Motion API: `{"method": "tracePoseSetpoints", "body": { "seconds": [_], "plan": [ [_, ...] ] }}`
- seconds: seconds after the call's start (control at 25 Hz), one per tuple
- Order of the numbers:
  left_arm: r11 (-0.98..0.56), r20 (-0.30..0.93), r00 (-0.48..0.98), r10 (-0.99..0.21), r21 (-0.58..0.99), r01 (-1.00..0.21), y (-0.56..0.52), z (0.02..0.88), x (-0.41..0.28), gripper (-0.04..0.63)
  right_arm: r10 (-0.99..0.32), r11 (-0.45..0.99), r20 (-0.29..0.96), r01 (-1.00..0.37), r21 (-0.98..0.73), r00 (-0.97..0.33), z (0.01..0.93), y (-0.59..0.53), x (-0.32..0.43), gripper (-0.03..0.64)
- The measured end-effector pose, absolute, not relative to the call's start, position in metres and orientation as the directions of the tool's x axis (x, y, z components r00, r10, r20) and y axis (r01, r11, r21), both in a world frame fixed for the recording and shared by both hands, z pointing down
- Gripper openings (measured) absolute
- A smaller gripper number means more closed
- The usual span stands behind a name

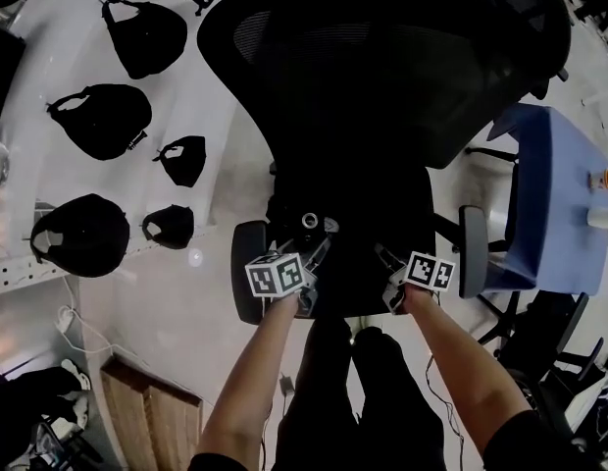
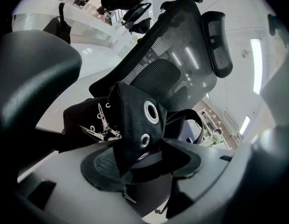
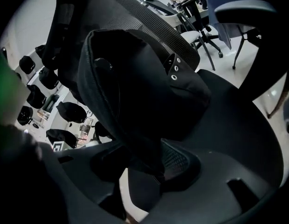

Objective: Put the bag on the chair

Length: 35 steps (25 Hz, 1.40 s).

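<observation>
A black bag (image 1: 335, 232) with metal eyelets lies on the seat of a black mesh office chair (image 1: 402, 57). My left gripper (image 1: 317, 255) is at the bag's near left corner, and the right gripper (image 1: 386, 265) at its near right. In the left gripper view, the bag's eyelet flap (image 2: 135, 120) stands up between the jaws of the left gripper (image 2: 144, 164), which are apart and not pressing it. In the right gripper view, the bag (image 3: 135, 87) leans against the chair's backrest, and a fold of it hangs between the spread jaws of the right gripper (image 3: 140, 167).
Several other black bags (image 1: 103, 121) lie on a white table at the left. A blue chair (image 1: 544, 194) stands at the right. The black chair's armrests (image 1: 247, 283) flank both grippers. A wooden box (image 1: 147, 410) sits on the floor at lower left.
</observation>
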State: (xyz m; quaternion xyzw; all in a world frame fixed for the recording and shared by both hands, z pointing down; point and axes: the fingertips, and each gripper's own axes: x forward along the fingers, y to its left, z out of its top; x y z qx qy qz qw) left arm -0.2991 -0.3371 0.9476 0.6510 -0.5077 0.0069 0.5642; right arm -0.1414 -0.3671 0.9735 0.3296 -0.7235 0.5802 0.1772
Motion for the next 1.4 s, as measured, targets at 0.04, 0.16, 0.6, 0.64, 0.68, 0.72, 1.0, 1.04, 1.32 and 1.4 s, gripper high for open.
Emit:
{"method": "tracePoseSetpoints", "body": {
  "seconds": [0.04,0.16,0.6,0.64,0.68,0.72,1.0,1.04,1.32,1.4],
  "plan": [
    [0.150,0.580,0.486,-0.653,0.729,-0.668,-0.335,0.949,-0.298,0.238,-0.264,0.116,0.648,-0.690,-0.715,-0.715,0.976,-0.365,-0.140,0.191],
    [0.151,0.586,0.477,-0.655,0.720,-0.677,-0.331,0.952,-0.299,0.249,-0.241,0.125,0.673,-0.710,-0.693,-0.699,0.985,-0.360,-0.137,0.210],
    [0.192,0.619,0.407,-0.671,0.676,-0.712,-0.309,0.960,-0.301,0.279,-0.169,0.139,0.714,-0.734,-0.665,-0.679,0.989,-0.327,-0.135,0.261],
    [0.189,0.621,0.408,-0.669,0.673,-0.716,-0.308,0.960,-0.300,0.279,-0.169,0.141,0.716,-0.736,-0.662,-0.677,0.988,-0.326,-0.134,0.261],
    [0.188,0.624,0.406,-0.668,0.669,-0.719,-0.306,0.960,-0.301,0.279,-0.170,0.143,0.717,-0.736,-0.661,-0.676,0.987,-0.326,-0.133,0.262],
    [0.190,0.628,0.401,-0.667,0.663,-0.724,-0.305,0.961,-0.301,0.280,-0.170,0.146,0.717,-0.736,-0.661,-0.676,0.986,-0.325,-0.133,0.264],
    [0.225,0.644,0.363,-0.673,0.646,-0.729,-0.288,0.959,-0.301,0.284,-0.144,0.230,0.713,-0.724,-0.650,-0.686,0.976,-0.312,-0.124,0.276],
    [0.223,0.648,0.359,-0.671,0.638,-0.737,-0.285,0.958,-0.300,0.282,-0.142,0.248,0.711,-0.720,-0.648,-0.688,0.973,-0.311,-0.122,0.276],
    [0.217,0.649,0.363,-0.669,0.637,-0.739,-0.257,0.942,-0.285,0.282,-0.133,0.315,0.678,-0.680,-0.663,-0.723,0.945,-0.294,-0.107,0.276],
    [0.201,0.641,0.383,-0.665,0.648,-0.735,-0.247,0.934,-0.279,0.283,-0.114,0.349,0.668,-0.659,-0.666,-0.735,0.934,-0.285,-0.105,0.276]
  ]
}}
